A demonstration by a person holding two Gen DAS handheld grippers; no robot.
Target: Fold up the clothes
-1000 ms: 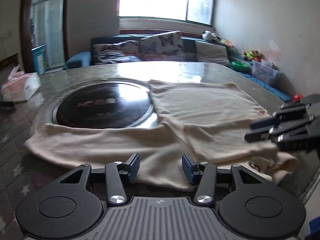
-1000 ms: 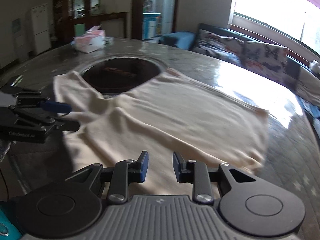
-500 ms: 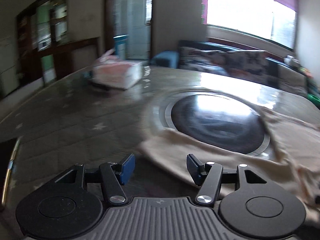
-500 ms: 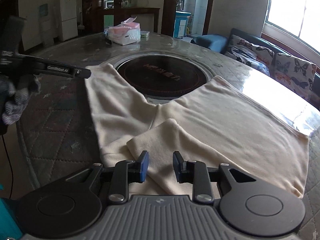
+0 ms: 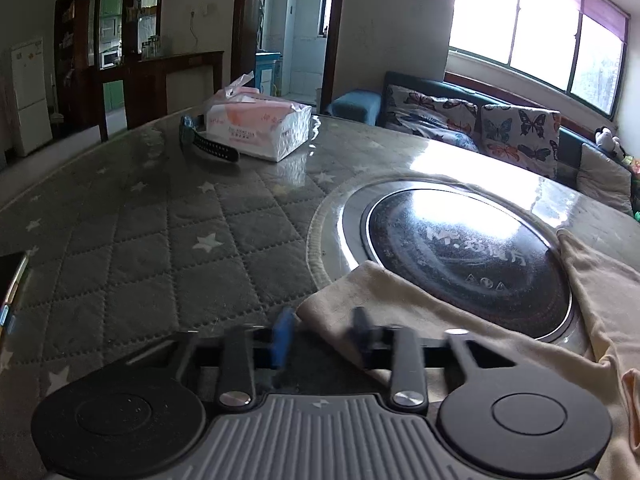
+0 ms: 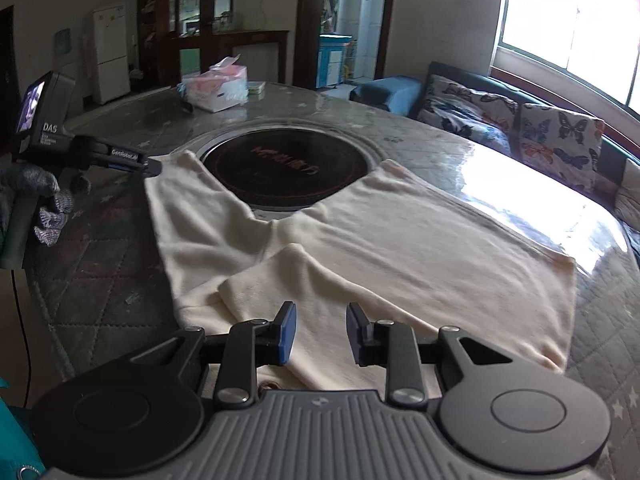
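Hovering low over the bench [image 5: 132, 248], the left gripper [image 5: 320, 334] points at the end of a cream sleeve [image 5: 360, 300]; its fingers are spread, the blurred right finger over the sleeve's corner and the left one over bare quilted cover. Whether either touches the cloth cannot be told. In the right wrist view this same left gripper [image 6: 154, 168] reaches in level from the left, held by a hand in a grey knitted glove [image 6: 44, 208], its tip right at the sleeve's far end [image 6: 180, 168].

The right gripper [image 6: 318, 332] sits near the garment's near edge, fingers spread with nothing between them, above a folded-over flap [image 6: 280, 276].

Left of the sleeve, quilted star-patterned cover stretches open toward a tissue pack [image 5: 258, 126] and a black watch [image 5: 208, 142], both well apart from the garment. The round bench's rim curves close on the left side.

The cream top [image 6: 420, 248] lies flat and spread, its body toward the window side, one sleeve skirting a dark round inset plate [image 6: 288, 168] at the bench's middle. The cloth looks soft, with shallow creases near the armpit.
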